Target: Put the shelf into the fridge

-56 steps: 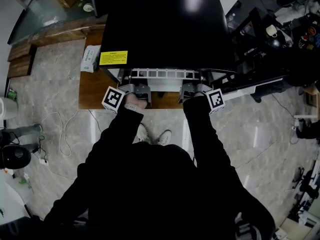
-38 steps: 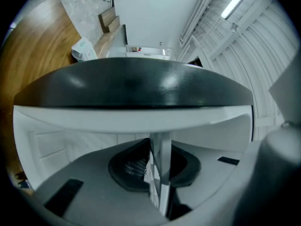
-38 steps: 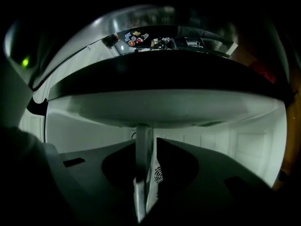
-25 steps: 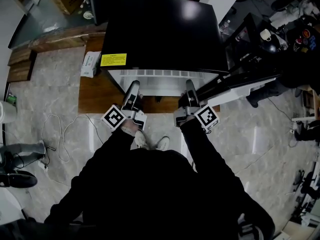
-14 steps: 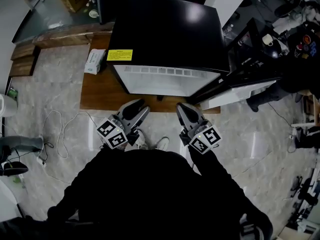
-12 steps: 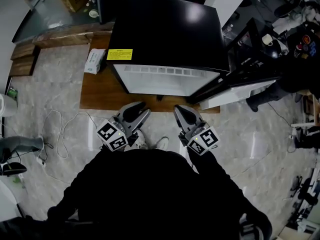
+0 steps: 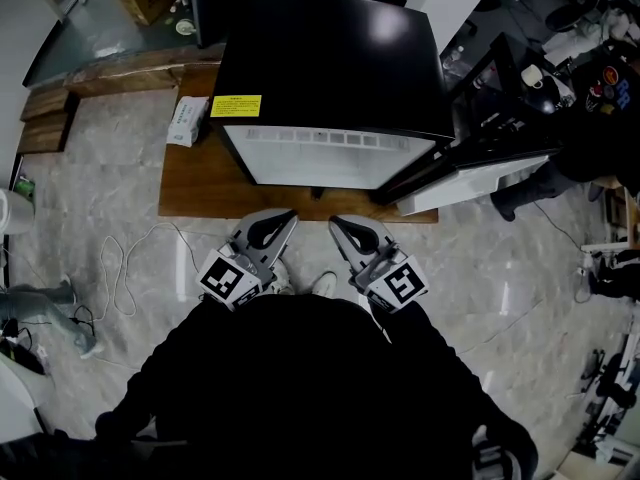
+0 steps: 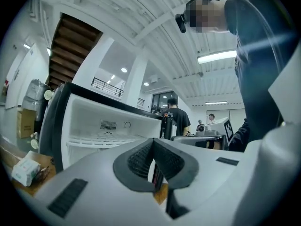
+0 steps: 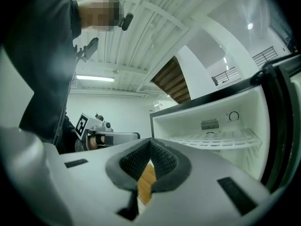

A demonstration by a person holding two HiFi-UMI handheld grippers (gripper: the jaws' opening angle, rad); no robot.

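Now, left gripper (image 7: pixel 286 216): your jaws have just been closing and stand pressed together, pad against pad, with nothing between them.
Right gripper (image 7: pixel 335 224): the same here, jaws have just been closing, they meet flat, and only a strip of wooden platform (image 7: pixel 200 183) shows past them.
Shelf (image 9: pixel 211 138): the white wire shelf lies inside the fridge (image 7: pixel 330 68), ahead of both your grippers and well apart from their tips. It lies left of the jaw line in the left gripper view and right of it in the right gripper view.
Shelf seating: how its edges rest on the side walls is too small to tell.
Fridge door (image 7: pixel 470 163): it stands open beyond your right gripper, seen edge-on from the head view, so its inner face is hard to make out.
Cut off: each gripper's own body covers the lower cavity in its view, so nothing below the shelf can be read.
Hidden: your dark torso covers your forearms in the head view, leaving only the marker cubes and jaws clear.
Beyond your left gripper: a white packet (image 7: pixel 188 120) lies on the platform beside the fridge, its print unreadable.
Background: small, dim standing people show past the fridge in the left gripper view.
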